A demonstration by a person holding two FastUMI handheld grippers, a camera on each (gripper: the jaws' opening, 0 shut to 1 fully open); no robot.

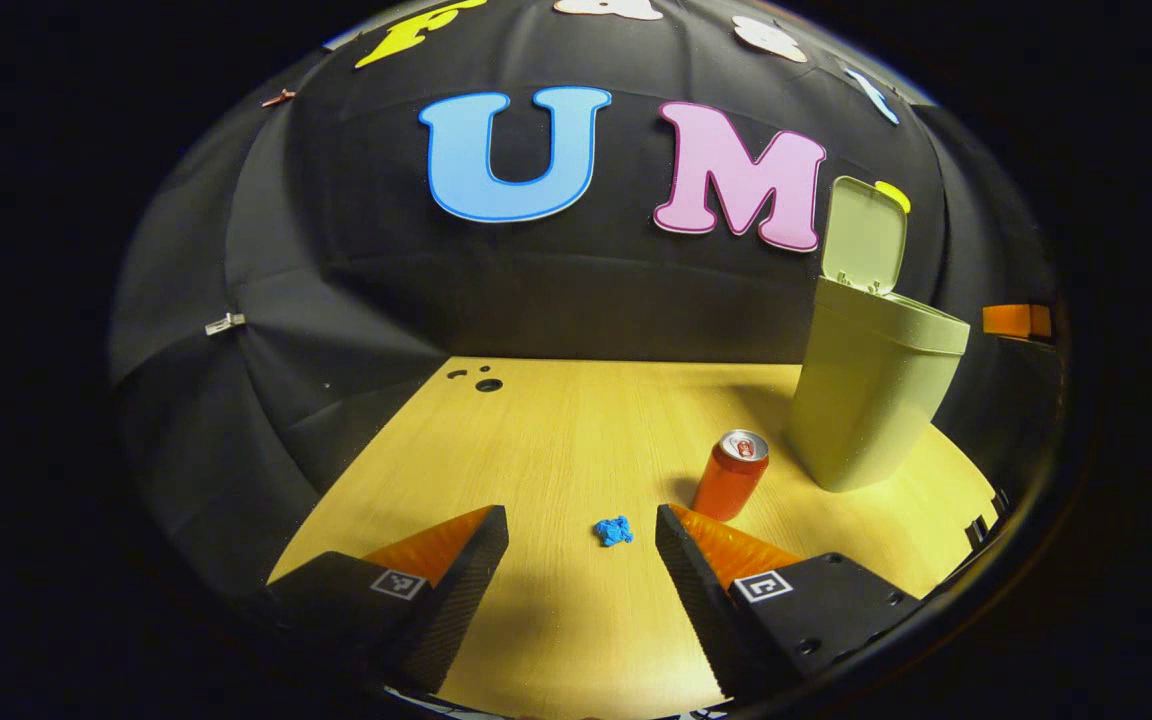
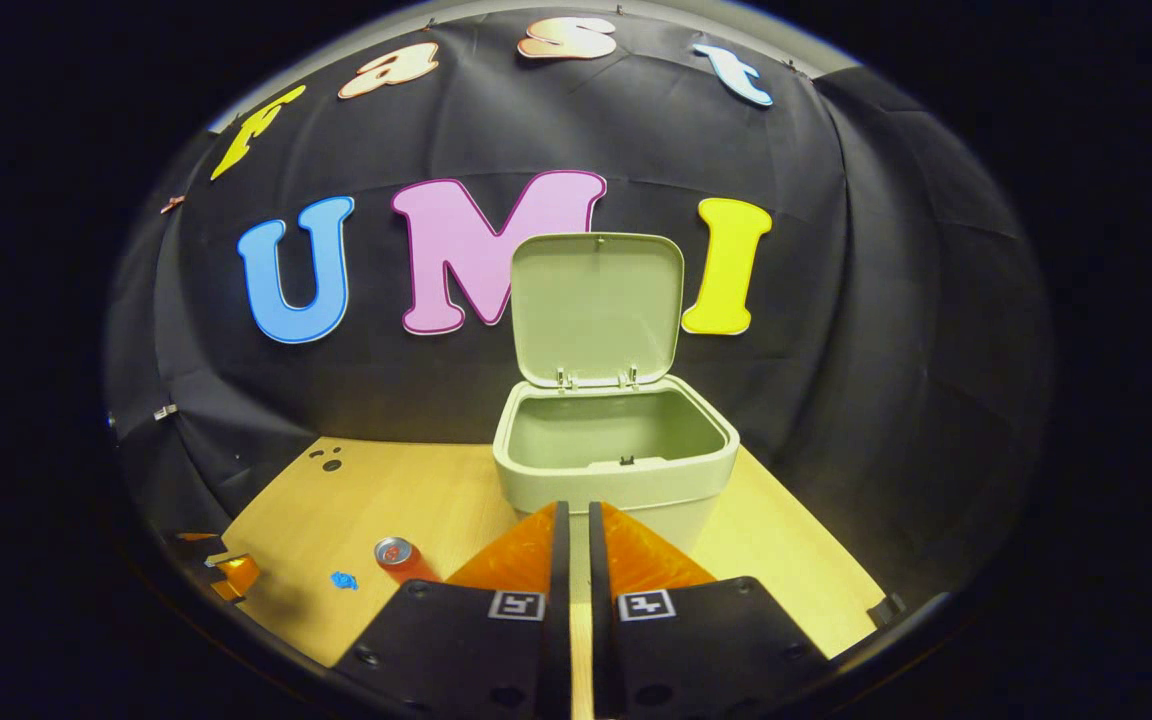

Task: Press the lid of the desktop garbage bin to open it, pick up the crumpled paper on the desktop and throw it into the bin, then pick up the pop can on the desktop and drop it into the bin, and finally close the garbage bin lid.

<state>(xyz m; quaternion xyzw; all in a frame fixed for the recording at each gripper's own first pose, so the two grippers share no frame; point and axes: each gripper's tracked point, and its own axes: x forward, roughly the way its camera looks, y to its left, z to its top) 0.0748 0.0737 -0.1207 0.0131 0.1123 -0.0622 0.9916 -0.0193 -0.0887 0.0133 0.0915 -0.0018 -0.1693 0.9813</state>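
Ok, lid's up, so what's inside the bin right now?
The bin looks empty: bare inner walls show in the right gripper view, no paper or can. Its front rim hides the very bottom.

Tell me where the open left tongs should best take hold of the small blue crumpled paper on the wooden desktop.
Probably around its middle, from above and straight ahead. The small blue crumpled paper lies low and flat on the light wooden desktop, just ahead of the gap between the open left tongs, so one finger can land on each side. The upright orange pop can stands close on the right; keep that finger clear of it.

Paper (image 1: 614,530) btwn wide jaws
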